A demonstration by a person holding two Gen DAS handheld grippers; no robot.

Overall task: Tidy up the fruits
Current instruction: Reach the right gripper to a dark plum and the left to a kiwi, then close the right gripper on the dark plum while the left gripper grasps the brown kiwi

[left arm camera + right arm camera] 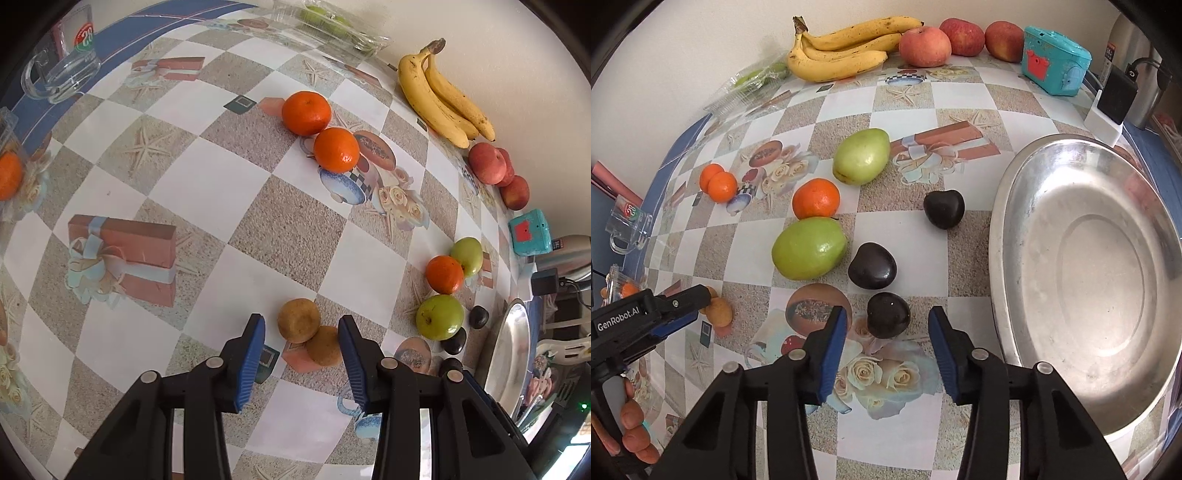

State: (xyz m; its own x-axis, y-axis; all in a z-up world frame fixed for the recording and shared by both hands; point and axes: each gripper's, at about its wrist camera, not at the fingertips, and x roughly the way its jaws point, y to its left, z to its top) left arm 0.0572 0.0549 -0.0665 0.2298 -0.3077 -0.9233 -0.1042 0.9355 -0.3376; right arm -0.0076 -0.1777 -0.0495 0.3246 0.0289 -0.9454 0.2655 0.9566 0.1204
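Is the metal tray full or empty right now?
Empty. The right wrist view shows the metal tray with only bare, shiny metal inside; the dark fruits lie on the tablecloth beside it.

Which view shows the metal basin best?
The right wrist view: the metal basin fills its right side, its rim and bare inside plain to see. The left wrist view catches only a thin edge-on sliver at its right border.
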